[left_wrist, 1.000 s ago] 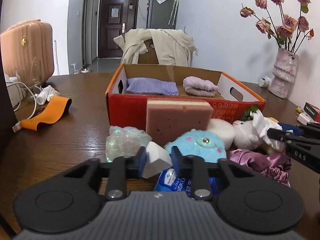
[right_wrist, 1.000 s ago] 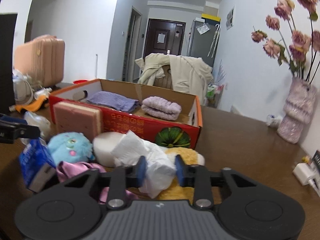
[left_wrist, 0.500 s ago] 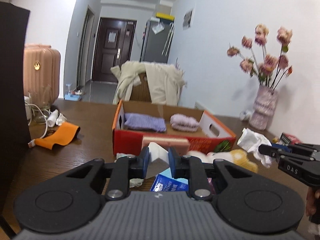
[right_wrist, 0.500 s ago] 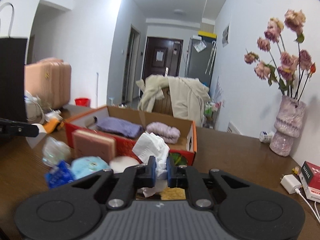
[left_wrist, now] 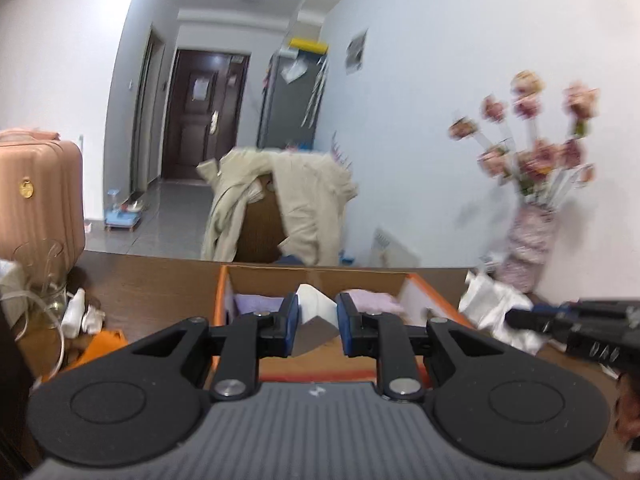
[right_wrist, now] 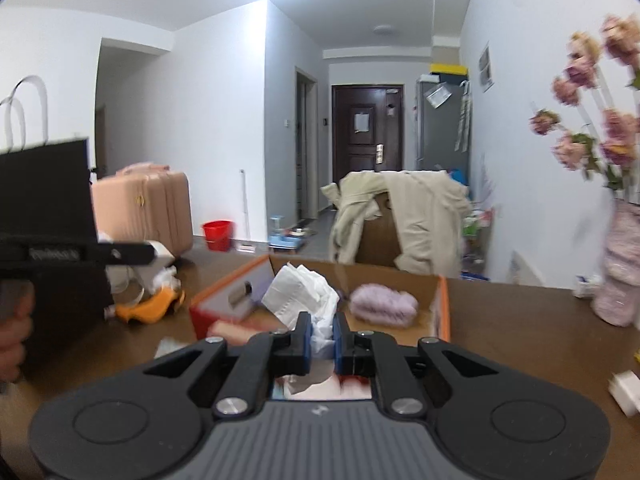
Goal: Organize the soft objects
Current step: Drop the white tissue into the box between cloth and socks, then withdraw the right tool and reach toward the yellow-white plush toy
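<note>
My left gripper is shut on a white sponge block and holds it above the orange cardboard box. My right gripper is shut on a crumpled white tissue, held up in front of the same box. Inside the box lie a folded purple cloth and a rolled pink towel. The right gripper with its tissue shows at the right of the left wrist view. The pink sponge shows below the box front.
A pink vase of dried roses stands at the table's back right. An orange cloth, cables and a pink suitcase sit to the left. A chair draped with a beige coat stands behind the table. A white charger lies at the right.
Both grippers have lifted their loads off the pile in front of the box and carried them up and forward over it. The pile has dropped out of the left wrist view.
</note>
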Motion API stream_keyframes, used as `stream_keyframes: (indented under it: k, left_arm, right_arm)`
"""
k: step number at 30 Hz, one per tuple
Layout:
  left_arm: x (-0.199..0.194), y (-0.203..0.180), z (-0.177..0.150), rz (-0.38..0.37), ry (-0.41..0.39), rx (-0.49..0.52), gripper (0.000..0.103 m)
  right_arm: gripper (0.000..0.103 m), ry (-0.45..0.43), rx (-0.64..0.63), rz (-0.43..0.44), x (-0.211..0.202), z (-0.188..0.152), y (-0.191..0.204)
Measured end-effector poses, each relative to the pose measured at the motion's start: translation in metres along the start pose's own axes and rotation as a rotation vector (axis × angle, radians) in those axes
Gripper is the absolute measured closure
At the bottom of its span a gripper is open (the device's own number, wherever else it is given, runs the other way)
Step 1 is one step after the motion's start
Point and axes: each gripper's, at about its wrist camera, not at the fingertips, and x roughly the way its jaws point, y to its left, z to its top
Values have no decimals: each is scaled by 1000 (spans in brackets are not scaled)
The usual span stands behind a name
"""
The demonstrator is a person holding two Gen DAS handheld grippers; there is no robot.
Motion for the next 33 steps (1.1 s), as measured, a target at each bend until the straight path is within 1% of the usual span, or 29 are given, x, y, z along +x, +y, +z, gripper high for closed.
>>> stream_keyframes:
  k: [1,2,4,5,7,10,11,13,15,16,17,19,21,22,23,24,25,27,28,30,31,33]
  left_arm:
    - [21,6,7,-8,33,-7,82]
    - [46,12,14,13,65,-21,82]
    - [86,16,18,63,108,26,82]
    - [102,18,18,88,126,27,82]
    - [135,25,15,87,183,37,81]
    - [174,37,9,106,255,31,80]
    - [184,41,7,117,276,17,78]
    - [198,51,3,137,315,-9,75]
    - [203,58,-1,128,332,-27,67]
    - [205,59,-2,123,334,-30,65]
    - [207,60,-3,124,338,-28,62]
    - [207,60,-3,117,334,-28,61]
    - [208,60,-1,124,337,-34,55]
    - [207,59,1,132,339,-39,54]
    - [205,58,3,132,338,-45,53]
    - [201,57,7,131,334,-46,52]
    - [196,55,11,134,325,-45,51]
    - [185,51,23,142,303,-43,44]
    - [177,49,28,142,291,-42,42]
    - [157,42,41,138,263,-27,37]
    - [146,38,47,137,251,-18,35]
    - [123,30,57,137,226,-2,29]
  right_arm:
    - [93,9,12,5,18,13,-6]
    - [93,28,22,16,43,28,-12]
    - [93,79,46,24,90,48,-20]
    - [93,115,56,22,118,56,-24]
    - [93,186,80,-25,179,68,-31]
    - [92,291,155,-58,253,69,-40]
    - [92,316,157,-76,272,66,-39]
    - [91,363,142,-125,304,59,-37]
    - [87,442,184,-113,328,46,-40]
    - [86,472,191,-113,336,39,-39]
    - [87,491,194,-105,340,34,-39]
    - [87,510,215,-79,344,25,-40]
    - [75,523,244,-63,344,24,-42]
    - [61,525,247,-57,343,24,-43]
    - [50,534,245,-44,343,25,-42]
    - [47,534,245,-35,340,28,-43]
    - [45,527,243,-32,336,30,-42]
    - [44,499,227,-32,322,43,-42]
    - [43,484,221,-33,313,49,-43]
    - [41,449,213,-32,291,64,-47]
    - [40,428,201,-37,276,72,-50]
    - [36,390,179,-52,249,87,-55]
